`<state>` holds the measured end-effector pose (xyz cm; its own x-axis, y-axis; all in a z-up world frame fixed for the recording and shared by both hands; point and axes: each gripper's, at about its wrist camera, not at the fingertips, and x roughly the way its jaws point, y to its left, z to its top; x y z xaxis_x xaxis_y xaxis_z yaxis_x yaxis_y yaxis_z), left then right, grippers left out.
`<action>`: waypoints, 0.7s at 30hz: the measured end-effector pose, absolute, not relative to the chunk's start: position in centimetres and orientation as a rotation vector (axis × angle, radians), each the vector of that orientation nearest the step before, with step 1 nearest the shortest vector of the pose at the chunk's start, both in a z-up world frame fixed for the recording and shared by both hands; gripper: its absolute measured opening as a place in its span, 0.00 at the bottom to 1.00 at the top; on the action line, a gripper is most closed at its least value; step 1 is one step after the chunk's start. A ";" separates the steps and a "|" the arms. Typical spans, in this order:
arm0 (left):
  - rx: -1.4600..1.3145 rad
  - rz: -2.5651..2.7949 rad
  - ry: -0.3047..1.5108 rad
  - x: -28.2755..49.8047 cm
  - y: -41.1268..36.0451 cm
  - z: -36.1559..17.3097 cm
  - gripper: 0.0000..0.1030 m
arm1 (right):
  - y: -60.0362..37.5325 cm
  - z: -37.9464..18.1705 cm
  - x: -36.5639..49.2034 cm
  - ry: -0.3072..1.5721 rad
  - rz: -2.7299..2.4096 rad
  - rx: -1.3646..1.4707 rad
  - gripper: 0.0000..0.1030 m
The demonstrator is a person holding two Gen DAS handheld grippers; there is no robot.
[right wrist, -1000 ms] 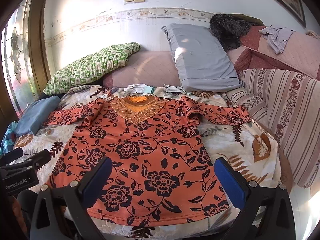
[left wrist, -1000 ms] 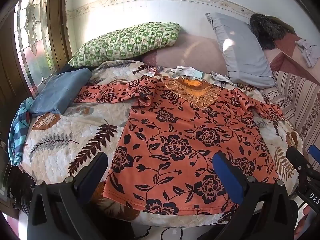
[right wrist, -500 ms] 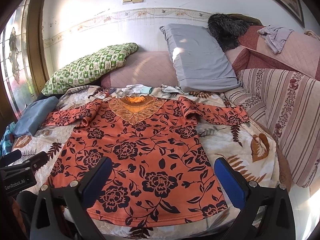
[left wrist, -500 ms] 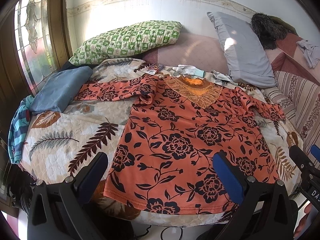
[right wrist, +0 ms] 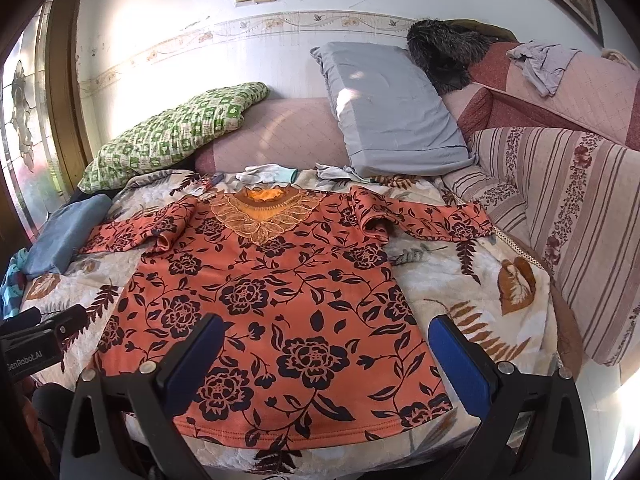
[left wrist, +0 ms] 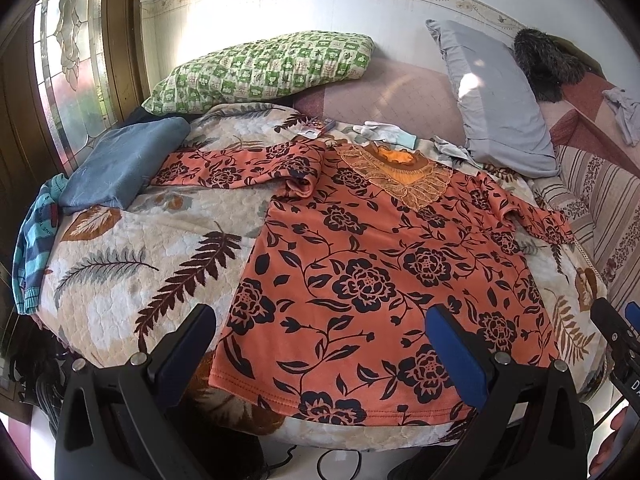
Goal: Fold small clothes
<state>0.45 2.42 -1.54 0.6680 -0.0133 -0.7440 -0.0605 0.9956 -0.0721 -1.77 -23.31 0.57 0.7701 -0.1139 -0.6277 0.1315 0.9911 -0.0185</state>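
Little has shifted over the last second: both views have drifted only slightly, and the orange floral top lies as it did, spread flat and face up on the leaf-print quilt, hem toward the cameras, both sleeves stretched out sideways with a small fold at each shoulder. The left gripper hangs above the near-left part of the hem with its jaws spread wide and nothing between them. The right gripper hovers over the lower middle of the top, likewise released and empty.

No container shows in either view. Beside the left sleeve sits a folded blue garment, with a striped teal cloth draped off the edge. Behind the collar lie a pale glove and a small packet, possibly a card, too blurred to tell. A green checked pillow and a grey pillow lean against the back.
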 end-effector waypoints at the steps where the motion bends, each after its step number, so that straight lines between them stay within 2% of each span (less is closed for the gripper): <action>1: -0.095 0.026 0.838 0.4 2.5 -1.5 1.00 | -23.4 0.6 -1.8 0.676 -0.133 0.029 1.00; 21: -0.102 0.038 0.866 1.4 3.0 -2.6 1.00 | -23.4 -0.8 -0.3 0.707 -0.116 0.048 1.00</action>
